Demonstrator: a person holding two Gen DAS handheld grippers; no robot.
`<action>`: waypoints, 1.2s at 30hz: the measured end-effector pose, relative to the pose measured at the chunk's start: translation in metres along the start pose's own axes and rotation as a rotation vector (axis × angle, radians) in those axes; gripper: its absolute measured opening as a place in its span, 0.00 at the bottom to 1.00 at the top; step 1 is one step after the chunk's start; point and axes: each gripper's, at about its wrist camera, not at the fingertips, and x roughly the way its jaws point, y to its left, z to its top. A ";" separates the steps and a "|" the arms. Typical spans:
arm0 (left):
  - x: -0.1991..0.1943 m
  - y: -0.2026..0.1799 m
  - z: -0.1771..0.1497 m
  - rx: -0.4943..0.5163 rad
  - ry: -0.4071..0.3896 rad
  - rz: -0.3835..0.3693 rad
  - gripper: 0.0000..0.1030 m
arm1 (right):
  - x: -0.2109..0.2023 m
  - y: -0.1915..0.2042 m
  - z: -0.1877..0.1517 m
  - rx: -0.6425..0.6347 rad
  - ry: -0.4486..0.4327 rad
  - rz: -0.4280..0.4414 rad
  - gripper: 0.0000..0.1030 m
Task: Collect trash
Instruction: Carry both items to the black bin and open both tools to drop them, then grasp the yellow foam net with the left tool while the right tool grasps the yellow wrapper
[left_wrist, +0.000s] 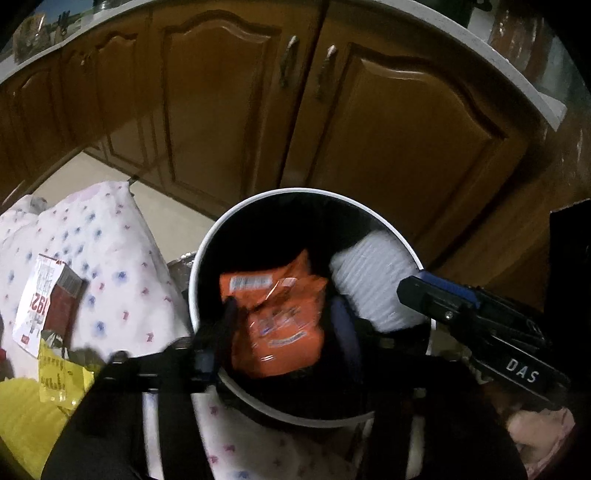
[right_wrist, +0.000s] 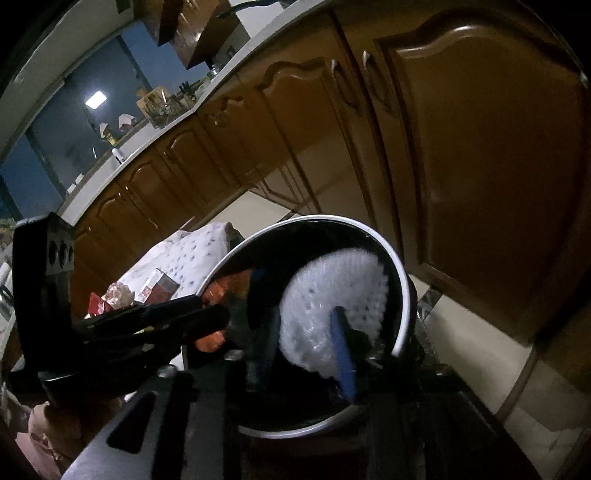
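Trash sits inside a round, white-rimmed bin (left_wrist: 207, 254) with a dark interior: an orange snack wrapper (left_wrist: 277, 317) toward the left and a wad of white bubble wrap (left_wrist: 373, 280) toward the right, leaning against the bin's far wall. The bin stands on the floor in front of brown wooden cabinet doors (left_wrist: 229, 110) with metal handles.

Both grippers point steeply down into the mouth of the bin. The left gripper (left_wrist: 288, 325) has its jaws parted with the orange wrapper lying between them; its pads do not appear to press on it, though blur makes this hard to judge. The right gripper (right_wrist: 306, 332) also stands parted, one blue-edged finger (right_wrist: 343, 362) lying across the bubble wrap without clamping it. In the left wrist view the right gripper reaches in from the right, and white letters "DAS" show on its body.

Left of the bin lies a white cloth (left_wrist: 107, 243) printed with small blue and pink flowers. On it rests a red-and-white carton (left_wrist: 48, 299) whose print is too blurred to read, and near it a yellow printed wrapper (left_wrist: 59, 373). A pale counter (left_wrist: 480, 40) runs above the cabinets.
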 end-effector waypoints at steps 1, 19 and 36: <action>-0.002 0.001 0.000 -0.003 -0.007 0.001 0.62 | -0.002 -0.001 0.000 0.004 -0.006 0.004 0.44; -0.108 0.055 -0.095 -0.160 -0.193 0.109 0.74 | -0.047 0.047 -0.042 0.025 -0.132 0.090 0.83; -0.161 0.146 -0.146 -0.324 -0.239 0.257 0.84 | -0.015 0.128 -0.069 -0.096 -0.034 0.191 0.88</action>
